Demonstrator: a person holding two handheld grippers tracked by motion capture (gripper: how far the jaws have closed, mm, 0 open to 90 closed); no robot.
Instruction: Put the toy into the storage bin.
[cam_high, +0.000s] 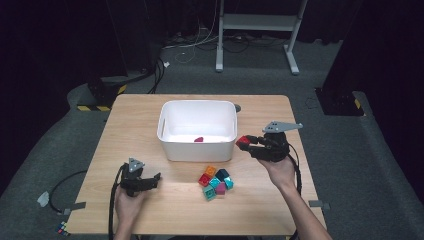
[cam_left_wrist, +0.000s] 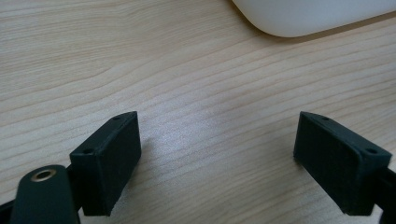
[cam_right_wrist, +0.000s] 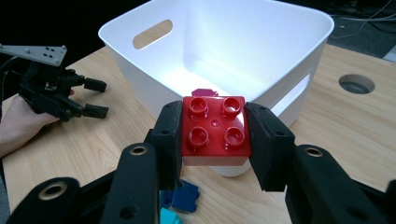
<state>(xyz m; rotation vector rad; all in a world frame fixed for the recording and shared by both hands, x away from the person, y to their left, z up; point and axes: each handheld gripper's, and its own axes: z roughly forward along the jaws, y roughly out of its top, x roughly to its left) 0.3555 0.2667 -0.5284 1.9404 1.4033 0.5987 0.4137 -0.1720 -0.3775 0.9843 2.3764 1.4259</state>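
right gripper (cam_right_wrist: 215, 133) raised beside white bin (cam_high: 170, 117), pinching red brick (cam_right_wrist: 215, 123) | left gripper (cam_left_wrist: 217, 154) low over table (cam_left_wrist: 187, 70), jaws spread, empty

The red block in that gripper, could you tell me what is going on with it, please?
A person is sorting toy blocks into a white bin. The right gripper is shut on a red block, held just outside the bin's near right wall. One pink piece already lies inside. The left gripper rests open over the table, and a small pile of blocks waits in front of the bin.
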